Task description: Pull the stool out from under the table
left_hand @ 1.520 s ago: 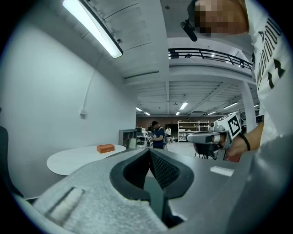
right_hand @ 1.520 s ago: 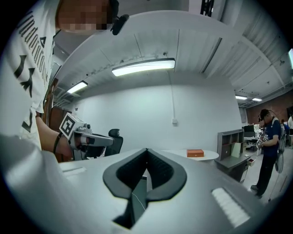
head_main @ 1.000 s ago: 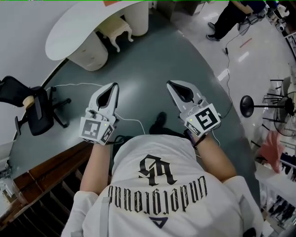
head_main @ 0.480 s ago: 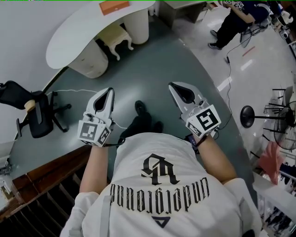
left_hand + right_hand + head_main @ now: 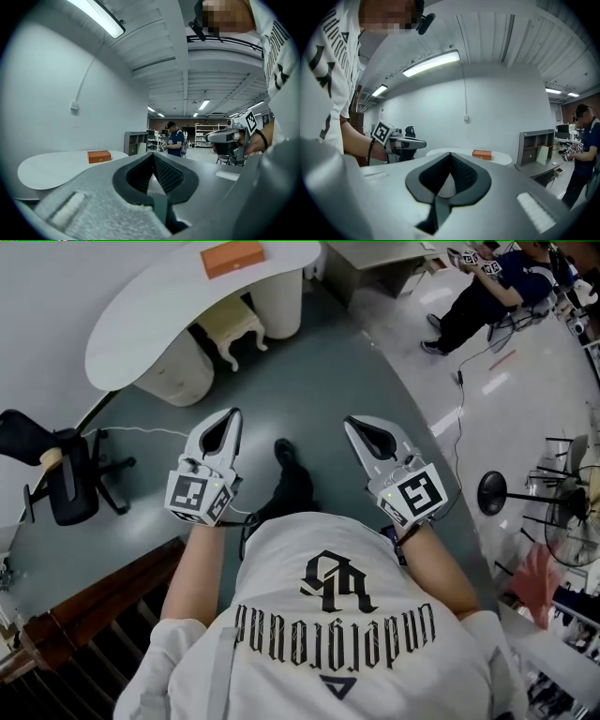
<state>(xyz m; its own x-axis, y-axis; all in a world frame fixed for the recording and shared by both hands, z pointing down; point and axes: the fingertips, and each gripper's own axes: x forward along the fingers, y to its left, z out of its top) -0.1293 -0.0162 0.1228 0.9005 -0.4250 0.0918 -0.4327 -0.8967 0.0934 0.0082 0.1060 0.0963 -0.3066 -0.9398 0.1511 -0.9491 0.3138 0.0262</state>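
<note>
Stool (image 5: 234,322) untouched, well ahead | left gripper (image 5: 227,420) jaws pressed together, empty, over grey floor (image 5: 309,381) | right gripper (image 5: 354,425) beside it, likewise closed, empty | black office chair (image 5: 66,479) off left | stool tucked under white table (image 5: 131,320), between its pedestals; orange box (image 5: 232,257) on top

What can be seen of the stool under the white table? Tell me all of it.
The stool is small and cream-coloured, with a scalloped seat edge and curved legs. It stands upright on the grey-green floor, tucked partly under the white curved table, between its two rounded pedestals. Only the floor seems to touch it.
</note>
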